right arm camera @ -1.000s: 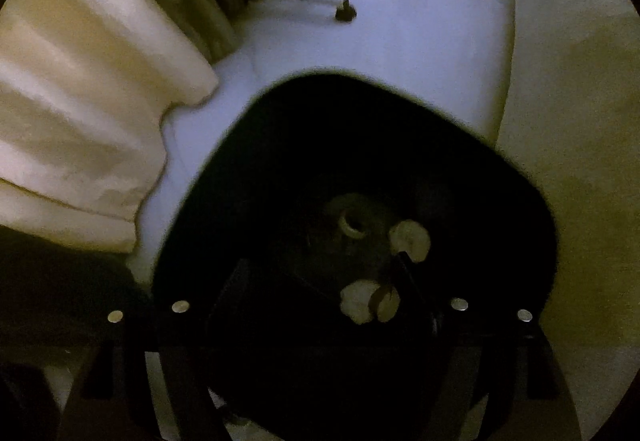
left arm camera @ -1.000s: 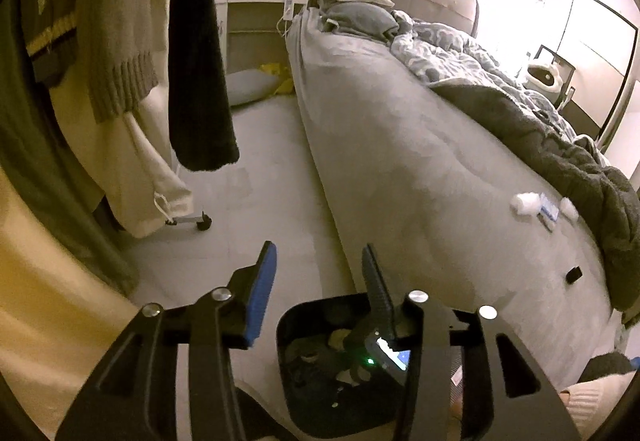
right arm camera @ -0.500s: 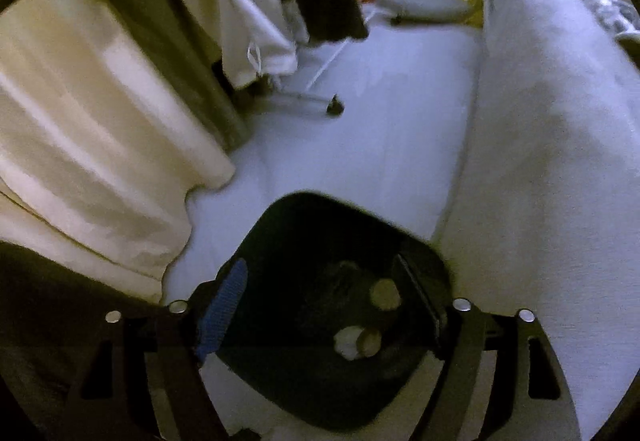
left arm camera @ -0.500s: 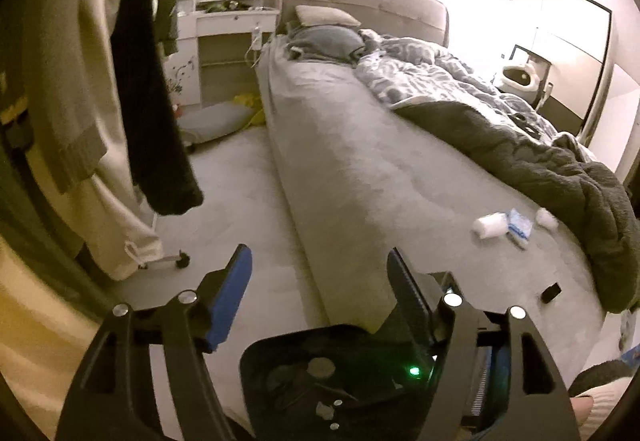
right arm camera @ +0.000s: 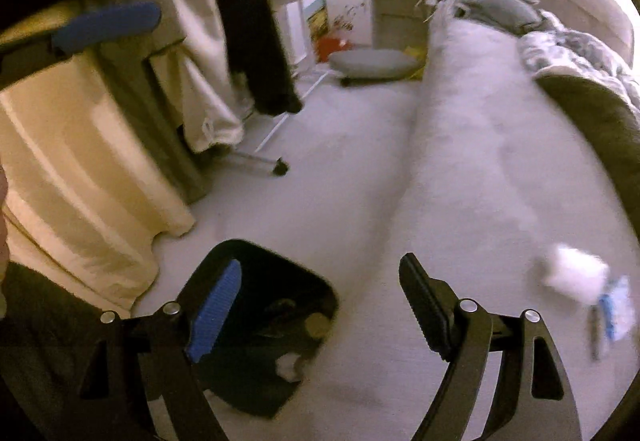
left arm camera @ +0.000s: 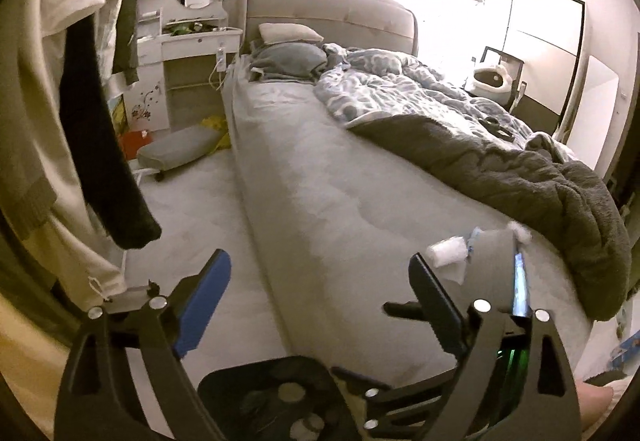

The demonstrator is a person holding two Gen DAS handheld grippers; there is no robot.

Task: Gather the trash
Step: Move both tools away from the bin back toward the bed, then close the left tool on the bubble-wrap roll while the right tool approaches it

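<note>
A crumpled white tissue (left arm camera: 446, 255) lies on the grey bed (left arm camera: 320, 169) near its foot, with a blue-and-white wrapper (right arm camera: 616, 309) beside it. A smaller white wad (left arm camera: 520, 231) lies just past them. In the right wrist view the tissue (right arm camera: 572, 273) is blurred. A black bin (right arm camera: 260, 321) with scraps inside stands on the floor against the bed. My left gripper (left arm camera: 320, 281) hangs above the bin's far rim, its jaws opening with nothing between them. My right gripper (right arm camera: 320, 301) is open and empty, over the bin's edge and the bed's side. Gripper hardware partly hides the wrapper in the left wrist view.
Clothes hang from a wheeled rack (right arm camera: 280, 169) left of the bin, close to the floor strip. A grey cushion (left arm camera: 180, 149) and a white vanity desk (left arm camera: 192, 41) stand at the far end. A dark blanket (left arm camera: 520, 177) covers the bed's right side. A hand (left arm camera: 596, 397) shows at the lower right.
Both grippers rose away from the bin and tilted up toward the bed. The left jaws spread much wider. The bin slid down in both views, and the tissue came into the right wrist view.
</note>
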